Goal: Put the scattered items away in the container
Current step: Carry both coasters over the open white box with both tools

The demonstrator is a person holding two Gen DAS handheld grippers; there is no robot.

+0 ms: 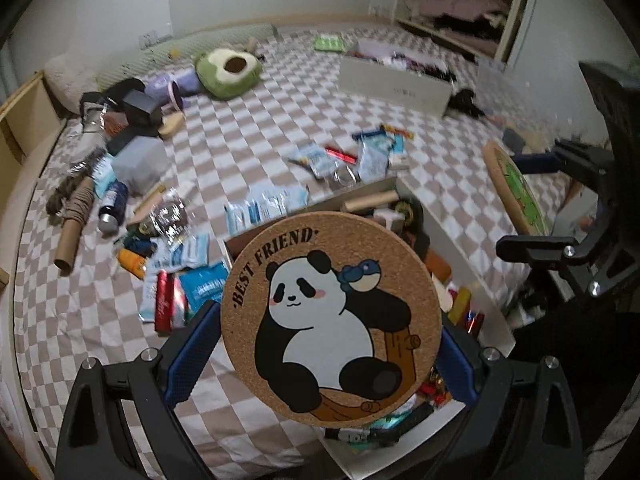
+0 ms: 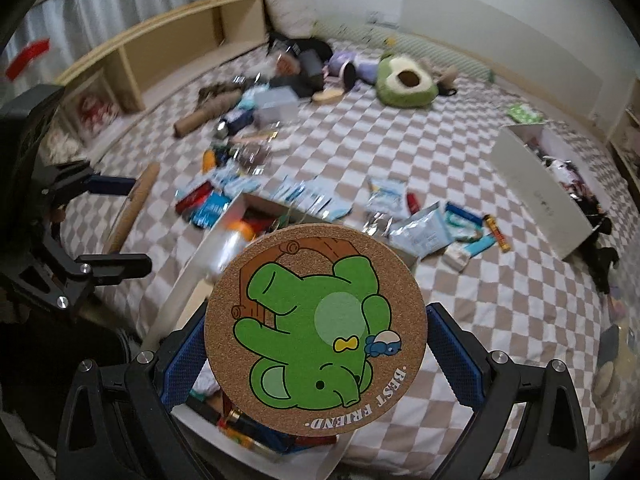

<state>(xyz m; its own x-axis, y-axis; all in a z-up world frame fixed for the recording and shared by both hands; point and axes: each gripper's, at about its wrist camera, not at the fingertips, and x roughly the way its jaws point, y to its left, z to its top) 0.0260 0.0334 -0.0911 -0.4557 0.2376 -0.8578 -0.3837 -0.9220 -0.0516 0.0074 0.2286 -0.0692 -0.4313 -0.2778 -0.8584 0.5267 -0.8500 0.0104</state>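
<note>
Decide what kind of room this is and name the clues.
Most likely a bedroom: a bed with a checked sheet, an avocado plush cushion by the wall, and an open wardrobe of folded clothes.

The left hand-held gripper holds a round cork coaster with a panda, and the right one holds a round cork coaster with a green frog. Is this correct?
Not quite. The right hand-held gripper holds a round cork coaster with a green elephant, as the right wrist view shows.

Panda coaster [image 1: 331,320] over box [image 1: 472,280] — packets [image 1: 264,204] behind, avocado plush [image 1: 228,70] beyond
</note>
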